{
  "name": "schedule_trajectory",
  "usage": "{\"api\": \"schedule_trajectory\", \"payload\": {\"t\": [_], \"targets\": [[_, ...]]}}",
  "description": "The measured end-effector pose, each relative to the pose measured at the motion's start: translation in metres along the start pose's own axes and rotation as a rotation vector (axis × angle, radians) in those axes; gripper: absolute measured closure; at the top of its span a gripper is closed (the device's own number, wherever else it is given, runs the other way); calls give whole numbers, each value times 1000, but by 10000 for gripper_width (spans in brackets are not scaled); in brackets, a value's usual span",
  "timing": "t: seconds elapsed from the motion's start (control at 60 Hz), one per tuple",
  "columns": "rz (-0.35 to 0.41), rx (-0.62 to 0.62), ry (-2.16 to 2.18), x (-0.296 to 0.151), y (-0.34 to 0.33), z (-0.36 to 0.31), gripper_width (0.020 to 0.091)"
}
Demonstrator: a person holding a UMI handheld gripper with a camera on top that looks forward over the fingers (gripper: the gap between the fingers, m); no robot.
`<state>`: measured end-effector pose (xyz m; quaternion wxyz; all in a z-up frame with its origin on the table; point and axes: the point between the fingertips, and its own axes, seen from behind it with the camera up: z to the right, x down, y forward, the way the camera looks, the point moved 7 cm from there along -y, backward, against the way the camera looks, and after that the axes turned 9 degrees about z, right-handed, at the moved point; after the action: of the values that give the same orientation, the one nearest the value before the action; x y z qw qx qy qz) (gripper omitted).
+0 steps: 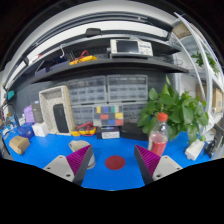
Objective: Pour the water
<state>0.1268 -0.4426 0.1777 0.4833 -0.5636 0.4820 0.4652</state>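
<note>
The tongs (111,160) hang open and empty over a blue counter (45,160). A red disc (115,161) lies between the fingers. The water bottle (159,136), upright with a red cap, stands just beyond the right-hand finger, so a reach would go forward and right. Beyond it are a leafy plant (175,105), drawer cabinets (106,92) and cluttered shelves (100,55).

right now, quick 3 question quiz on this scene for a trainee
1. True or false: the fingers are shut on the bottle.
2. What lies on the blue table just ahead of the fingers? A) red disc B) spoon C) mug
3. What stands behind the bottle?

Key: 1 false, they are open and the bottle stands beyond the right finger; 2 A, the red disc; 3 a leafy plant.
</note>
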Motion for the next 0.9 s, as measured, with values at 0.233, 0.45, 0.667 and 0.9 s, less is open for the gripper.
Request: {"api": "schedule_trajectory", "payload": {"t": [0.233, 0.45, 0.667, 0.9], "targets": [[-32, 138, 3, 47, -9, 93, 261], [1, 135, 10, 62, 45, 142, 265], [77, 82, -10, 54, 101, 155, 286], [135, 54, -58, 50, 122, 155, 613]]}}
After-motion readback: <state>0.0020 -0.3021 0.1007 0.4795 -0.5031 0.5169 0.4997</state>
